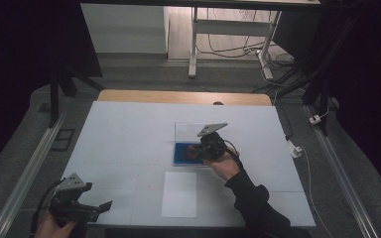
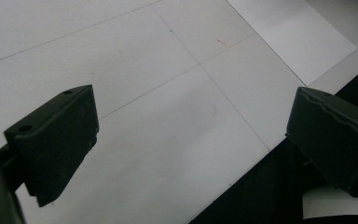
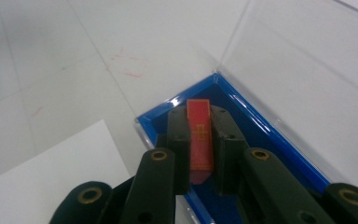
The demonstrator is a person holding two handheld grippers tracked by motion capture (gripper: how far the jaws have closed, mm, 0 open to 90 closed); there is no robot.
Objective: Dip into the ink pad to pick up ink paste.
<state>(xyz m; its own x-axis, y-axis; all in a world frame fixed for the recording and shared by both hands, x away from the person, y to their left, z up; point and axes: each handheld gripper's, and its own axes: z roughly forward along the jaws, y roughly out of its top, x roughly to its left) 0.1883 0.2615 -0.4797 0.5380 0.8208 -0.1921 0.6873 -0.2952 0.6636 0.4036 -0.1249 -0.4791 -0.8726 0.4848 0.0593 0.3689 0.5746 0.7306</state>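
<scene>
We hold our right gripper [image 1: 198, 150] over the blue box [image 1: 181, 154] that sits near the middle of the white table [image 1: 124, 139]. In the right gripper view its jaws are closed on a red card [image 3: 199, 137], pads pressing both flat sides, the card standing on edge between them. The card bears thin gold markings, too small for us to read. Its lower end is down inside the box [image 3: 279, 140], near the corner that points away from us, and we cannot tell whether it touches the box floor. The box has a blue lining and a clear lid [image 3: 307, 60], which stands open, tilted back beyond the far rim. In the high view the lid [image 1: 188, 131] shows as a pale pane lying just behind the box.

A white sheet [image 1: 179, 194] lies flat on the table, just nearer to us than the box and apart from it. In the right gripper view its corner [image 3: 51, 177] lies beside the box.

Our left gripper [image 1: 96, 208] hangs at the near left corner of the table, well apart from the box. In the left gripper view its jaws stand wide apart with nothing between them, above the bare table [image 2: 158, 126] at its near edge, and the sheet [image 2: 289, 37] shows farther off.
</scene>
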